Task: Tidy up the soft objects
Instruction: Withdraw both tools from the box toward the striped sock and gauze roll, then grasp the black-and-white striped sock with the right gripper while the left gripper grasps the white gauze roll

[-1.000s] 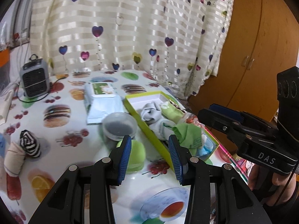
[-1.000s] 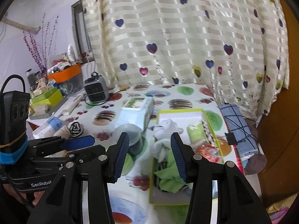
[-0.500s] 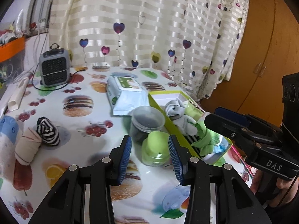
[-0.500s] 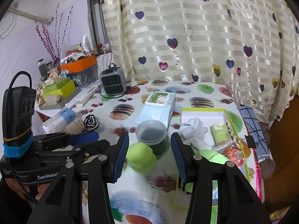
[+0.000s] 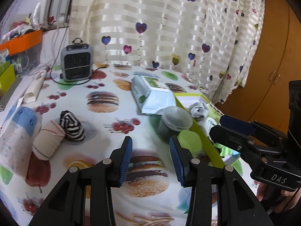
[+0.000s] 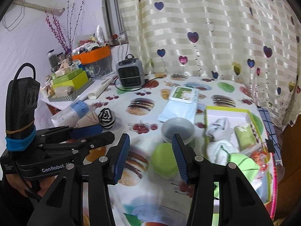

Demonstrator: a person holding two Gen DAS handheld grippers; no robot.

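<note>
The left gripper [image 5: 150,157] has its blue-padded jaws parted about halfway with nothing between them, only the printed tablecloth below. The right gripper [image 6: 150,160] is likewise part open and empty; a round green lid [image 6: 164,163] shows through its gap but lies on the table [image 5: 105,86] beyond, untouched. Just behind the lid stands one grey plastic tub [image 6: 177,130], and behind that one flat pack of wipes [image 6: 181,103]. Toward the table's right edge sits one yellow-green box [image 6: 206,124] already holding soft things: at least two pale rolled socks [image 6: 218,128], a green cloth [image 6: 242,162] and a green bundle, though the pile is too jumbled to count surely. Near the left edge lie the loose pieces not yet put away: one black-and-white striped sock ball [image 5: 71,126] touching one beige rolled cloth [image 5: 48,141], which rests against a wrapped paper roll [image 5: 17,135]. Both loose pieces look light, squashy and unlikely to slip or break; a pinch across the fat middle of each roll seems the best hold. One small grey heater [image 5: 77,64] stands at the far edge by the curtain.
</note>
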